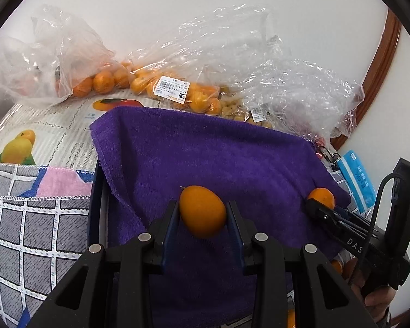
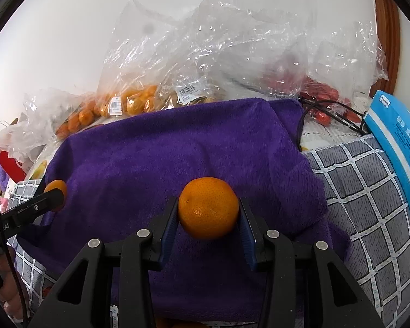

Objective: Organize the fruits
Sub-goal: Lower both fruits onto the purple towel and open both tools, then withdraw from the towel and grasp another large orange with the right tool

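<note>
From your left wrist camera, your left gripper (image 1: 202, 213) is pinching a smooth, egg-shaped orange fruit (image 1: 202, 211), its blue-padded fingers (image 1: 172, 218) pressed against both sides and the fruit lifted clear of the purple towel (image 1: 205, 147) below. To the right you can see your right gripper (image 1: 321, 205) reaching in with a second fruit at its tip. At the far side of the table, the clear plastic bags (image 1: 177, 82) hold many more orange fruits, with a price label on one. Left of the towel lie a checked grey cloth (image 1: 27, 232) and a printed fruit mat (image 1: 54, 131).

From your right wrist camera, your right gripper (image 2: 208, 214) is clamped on a round mandarin (image 2: 208, 207) with a dimpled skin, pads tight on both flanks, held above the near part of the towel. At the left edge your left gripper (image 2: 52, 194) shows with its fruit. Far behind, the bags are well stocked, and a red fruit bag (image 2: 319, 93) sits to the far right beside a blue packet (image 2: 396, 147).

By my reading you are early on: two fruits are in hand, neither is set down, and no sorted group is visible on the towel. Most of the fruit remains bagged. Where each piece should go I cannot tell from these views.
</note>
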Available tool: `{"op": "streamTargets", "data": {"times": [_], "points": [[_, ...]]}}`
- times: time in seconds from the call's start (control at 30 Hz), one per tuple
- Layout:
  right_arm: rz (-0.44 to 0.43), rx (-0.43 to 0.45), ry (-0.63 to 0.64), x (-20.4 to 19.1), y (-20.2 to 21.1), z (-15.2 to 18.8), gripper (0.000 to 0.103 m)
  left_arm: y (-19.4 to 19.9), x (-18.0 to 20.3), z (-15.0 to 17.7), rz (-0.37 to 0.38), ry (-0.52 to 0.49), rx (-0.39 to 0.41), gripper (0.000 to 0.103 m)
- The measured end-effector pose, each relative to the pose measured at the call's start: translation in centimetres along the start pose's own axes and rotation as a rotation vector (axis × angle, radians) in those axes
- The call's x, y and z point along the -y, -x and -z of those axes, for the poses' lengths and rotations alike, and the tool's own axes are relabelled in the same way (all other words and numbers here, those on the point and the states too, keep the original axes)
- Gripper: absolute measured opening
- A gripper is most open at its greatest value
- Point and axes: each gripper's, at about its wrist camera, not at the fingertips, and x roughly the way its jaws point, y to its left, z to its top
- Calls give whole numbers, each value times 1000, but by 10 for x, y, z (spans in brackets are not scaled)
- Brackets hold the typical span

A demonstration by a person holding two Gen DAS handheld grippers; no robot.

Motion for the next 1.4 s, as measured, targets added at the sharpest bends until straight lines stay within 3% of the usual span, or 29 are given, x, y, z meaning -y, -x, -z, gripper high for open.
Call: {"op": "streamTargets", "data": {"times": [0.3, 0.4, 0.47, 0.73, 1.0, 1.23, 1.4], "points": [[26, 18, 26, -6, 5, 2, 44, -6, -1, 1, -11, 3, -25, 33], [34, 29, 28, -5, 7, 2, 48, -6, -3, 0, -11, 10, -26, 33], [33, 38, 24, -4, 9, 1, 59, -6, -2, 0, -12, 10, -23, 33], [17, 96, -14, 3, 22, -2, 71, -1, 2, 1, -4, -1, -9, 33], [51, 102, -15, 1, 24, -1, 71, 11, 4, -1, 20, 0, 34, 48], [55, 144, 32, -8, 35, 1, 71, 22, 8, -1, -26, -12, 97, 48], [68, 144, 65, -15, 41, 1, 71, 27, 10, -2, -7, -8, 119, 48]]}}
